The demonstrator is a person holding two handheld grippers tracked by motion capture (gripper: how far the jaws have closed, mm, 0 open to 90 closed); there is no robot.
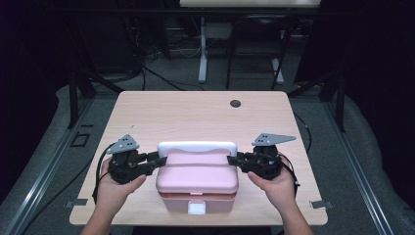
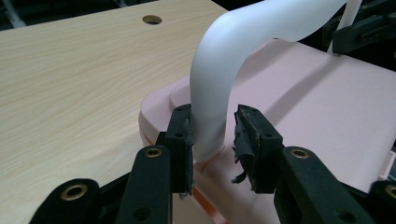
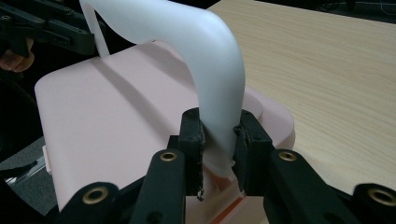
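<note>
A pink lidded box [image 1: 197, 181] stands near the front of the table, with a white arched handle [image 1: 197, 147] raised over its lid. My left gripper [image 1: 159, 159] reaches in at the handle's left end. In the left gripper view its jaws straddle the handle's foot [image 2: 210, 135]: one pad touches it and the other stands off with a gap. My right gripper [image 1: 234, 159] is at the handle's right end. There both pads press on the handle [image 3: 210, 60] just above the pink lid [image 3: 116, 107].
The wooden table [image 1: 195, 112] has a round cable hole [image 1: 235, 103] near its far edge. A white latch [image 1: 197, 208] sits on the box's front, close to the table's near edge. Another desk's legs [image 1: 202, 58] stand on the floor beyond.
</note>
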